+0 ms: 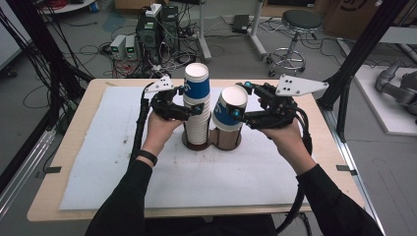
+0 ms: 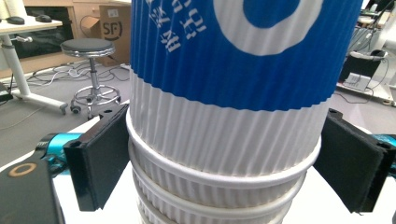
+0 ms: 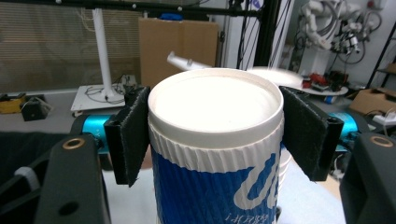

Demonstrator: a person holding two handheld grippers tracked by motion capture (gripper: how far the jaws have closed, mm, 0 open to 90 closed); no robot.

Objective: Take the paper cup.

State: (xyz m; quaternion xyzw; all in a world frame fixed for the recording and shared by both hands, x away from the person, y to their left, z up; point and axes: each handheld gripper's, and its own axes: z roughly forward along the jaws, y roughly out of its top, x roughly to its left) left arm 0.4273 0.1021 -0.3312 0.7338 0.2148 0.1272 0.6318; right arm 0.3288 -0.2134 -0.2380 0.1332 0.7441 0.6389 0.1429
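Cup is clamped, tilted, by right gripper just above the empty holder; stack is braced by left gripper fingers.

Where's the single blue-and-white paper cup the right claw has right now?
In the high view the single blue-and-white ribbed paper cup sits tilted in the right claw, over the brown holder's right slot, just right of the tall cup stack.
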